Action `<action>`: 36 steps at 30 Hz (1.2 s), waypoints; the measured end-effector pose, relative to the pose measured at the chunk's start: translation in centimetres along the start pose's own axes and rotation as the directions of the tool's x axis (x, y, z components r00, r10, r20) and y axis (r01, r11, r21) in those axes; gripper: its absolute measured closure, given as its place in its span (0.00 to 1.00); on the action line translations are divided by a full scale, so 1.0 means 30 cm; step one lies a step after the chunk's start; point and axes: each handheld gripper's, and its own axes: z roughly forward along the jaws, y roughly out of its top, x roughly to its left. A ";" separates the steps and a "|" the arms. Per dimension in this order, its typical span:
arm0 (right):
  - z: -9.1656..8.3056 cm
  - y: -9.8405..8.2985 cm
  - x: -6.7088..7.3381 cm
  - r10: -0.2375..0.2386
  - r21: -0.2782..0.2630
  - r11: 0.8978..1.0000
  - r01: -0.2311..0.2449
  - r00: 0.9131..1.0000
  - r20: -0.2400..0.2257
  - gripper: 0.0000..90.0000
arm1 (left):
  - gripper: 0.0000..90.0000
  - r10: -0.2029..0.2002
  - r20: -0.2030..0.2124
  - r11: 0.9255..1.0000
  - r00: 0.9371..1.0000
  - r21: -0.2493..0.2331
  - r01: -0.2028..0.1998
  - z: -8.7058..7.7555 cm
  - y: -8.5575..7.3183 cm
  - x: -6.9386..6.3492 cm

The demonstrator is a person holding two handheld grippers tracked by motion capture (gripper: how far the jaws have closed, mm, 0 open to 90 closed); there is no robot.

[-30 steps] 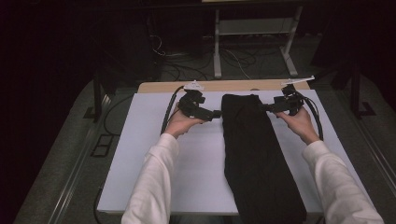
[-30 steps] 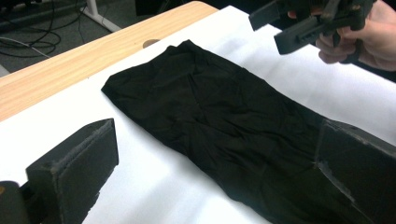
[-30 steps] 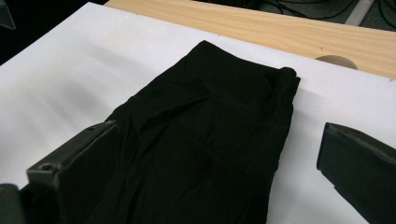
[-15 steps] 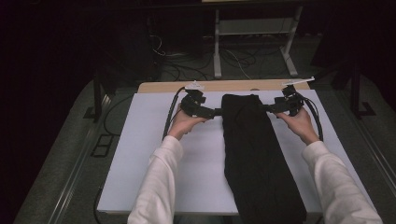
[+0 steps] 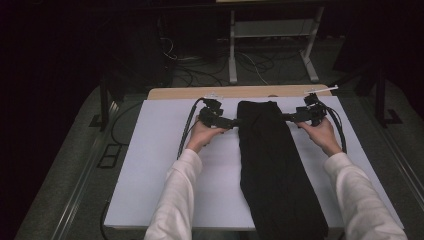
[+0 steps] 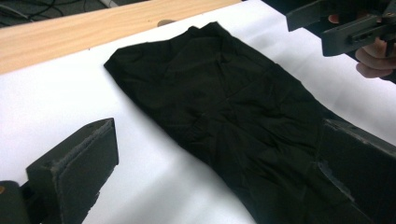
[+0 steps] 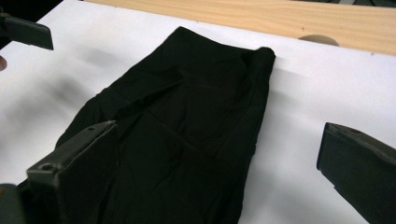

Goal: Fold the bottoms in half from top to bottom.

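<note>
Both grippers, left point(image 5: 235, 121) and right point(image 5: 286, 118), have moved in to the cloth point(image 5: 272, 165) at 12 o'clock, jaws wide apart, ready to pinch.

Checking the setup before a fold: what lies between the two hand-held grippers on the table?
In the high view, the far end of the black folded garment lies between the left hand-held gripper and right hand-held gripper.

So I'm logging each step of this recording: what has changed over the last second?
Very little. The left gripper has edged slightly inward toward the left edge of the black garment; it is open, with nothing gripped. The right gripper stays at the garment's right edge, also open. The garment lies as it did, lengthwise on the white table cover, its near end hanging over the front edge.
</note>
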 end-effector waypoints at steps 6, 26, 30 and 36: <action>0.012 -0.011 -0.013 0.018 0.008 1.000 -0.018 1.000 0.003 0.00 | 0.00 -0.002 -0.033 1.000 0.999 -0.016 0.001 0.033 -0.011 0.004; 0.080 -0.023 -0.019 0.064 0.033 0.997 -0.066 0.997 0.038 0.14 | 0.06 -0.167 0.006 0.985 0.986 -0.028 0.167 0.121 -0.051 0.030; 0.082 -0.022 -0.027 0.088 0.025 0.996 -0.089 0.995 0.042 0.20 | 0.09 -0.197 0.024 0.980 0.980 -0.010 0.197 0.133 -0.057 0.030; 0.087 -0.029 -0.043 0.099 0.047 0.994 -0.101 0.994 0.043 0.32 | 0.17 -0.229 0.047 0.973 0.972 -0.013 0.230 0.144 -0.064 0.034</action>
